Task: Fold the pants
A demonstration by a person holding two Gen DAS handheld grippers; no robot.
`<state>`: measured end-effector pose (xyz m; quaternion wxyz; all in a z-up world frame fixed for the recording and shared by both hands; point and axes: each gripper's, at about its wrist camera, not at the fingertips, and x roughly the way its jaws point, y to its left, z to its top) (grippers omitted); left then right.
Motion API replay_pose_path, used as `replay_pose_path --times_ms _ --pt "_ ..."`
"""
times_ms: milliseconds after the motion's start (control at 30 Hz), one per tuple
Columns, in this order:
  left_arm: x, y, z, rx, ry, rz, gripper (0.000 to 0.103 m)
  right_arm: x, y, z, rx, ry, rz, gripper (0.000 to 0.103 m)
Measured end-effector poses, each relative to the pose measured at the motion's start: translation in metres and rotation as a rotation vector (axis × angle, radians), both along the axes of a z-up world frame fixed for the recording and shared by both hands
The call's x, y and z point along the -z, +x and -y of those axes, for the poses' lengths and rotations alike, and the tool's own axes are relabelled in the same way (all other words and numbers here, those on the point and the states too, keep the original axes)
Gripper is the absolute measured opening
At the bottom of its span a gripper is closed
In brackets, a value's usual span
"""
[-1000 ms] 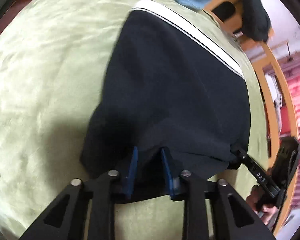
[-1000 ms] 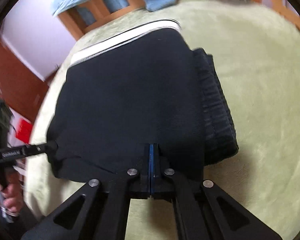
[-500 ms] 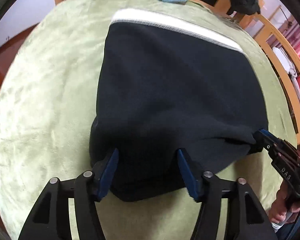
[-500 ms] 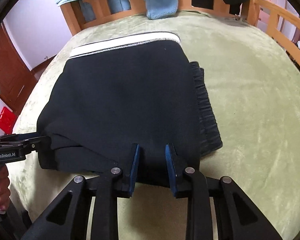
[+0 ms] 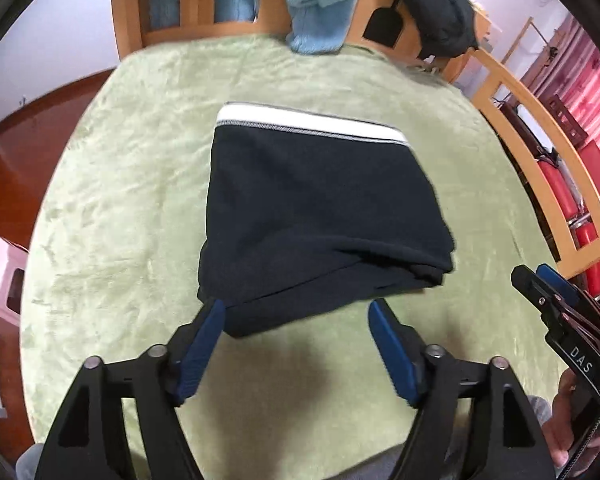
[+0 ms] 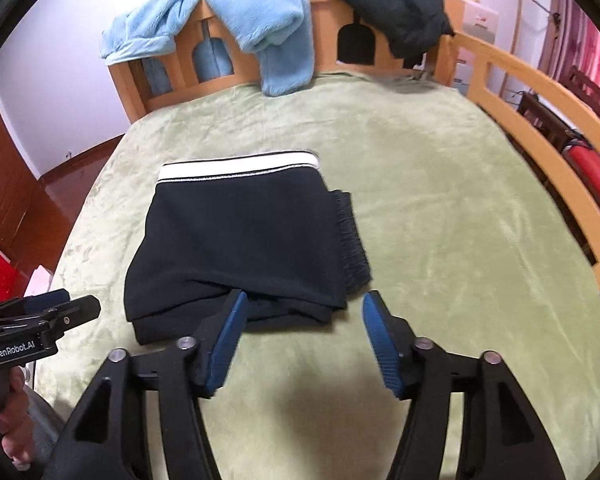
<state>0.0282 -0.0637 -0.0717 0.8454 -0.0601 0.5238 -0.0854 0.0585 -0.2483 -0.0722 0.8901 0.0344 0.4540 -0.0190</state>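
The black pants [image 5: 312, 216] lie folded into a compact rectangle on the green blanket [image 5: 140, 208], white waistband stripe [image 5: 308, 122] at the far edge. They also show in the right wrist view [image 6: 244, 240], with a ribbed cuff [image 6: 352, 240] sticking out at the right side. My left gripper [image 5: 296, 312] is open and empty, pulled back just short of the near fold. My right gripper [image 6: 304, 304] is open and empty, also just short of the near edge. Each gripper shows in the other's view, the right [image 5: 556, 300] and the left [image 6: 40, 316].
A wooden bed frame [image 6: 532, 92] runs along the far and right sides. Light blue garments [image 6: 268, 28] and a black garment [image 6: 388, 8] hang over the headboard. A pink stool [image 5: 2, 280] stands at the left, red items [image 5: 588, 188] at the right.
Both grippers have opened, let go of the near edge of the pants and drawn back and up. The pants now lie flat, folded, farther from both cameras.
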Motion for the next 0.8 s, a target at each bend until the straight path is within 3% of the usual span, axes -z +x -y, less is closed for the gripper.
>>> replay_pose_path --times_ms 167,233,333,500,800 --pt "-0.028 -0.025 0.012 -0.002 0.0 0.072 0.083 -0.022 -0.027 0.002 0.015 -0.053 0.013 0.067" --pt "-0.033 -0.031 0.015 0.003 -0.003 0.098 0.087 -0.03 -0.037 0.003 0.031 -0.065 0.021 0.086" --pt "-0.041 -0.036 0.02 0.015 0.0 0.121 0.088 -0.039 -0.049 0.005 0.043 -0.061 0.059 0.094" --pt "-0.049 -0.042 0.022 -0.002 0.03 0.146 0.094 -0.042 -0.058 0.006 0.042 -0.055 0.059 0.098" --pt "-0.061 -0.053 0.024 -0.012 0.059 0.175 0.095 -0.045 -0.065 0.009 0.061 -0.035 0.065 0.098"
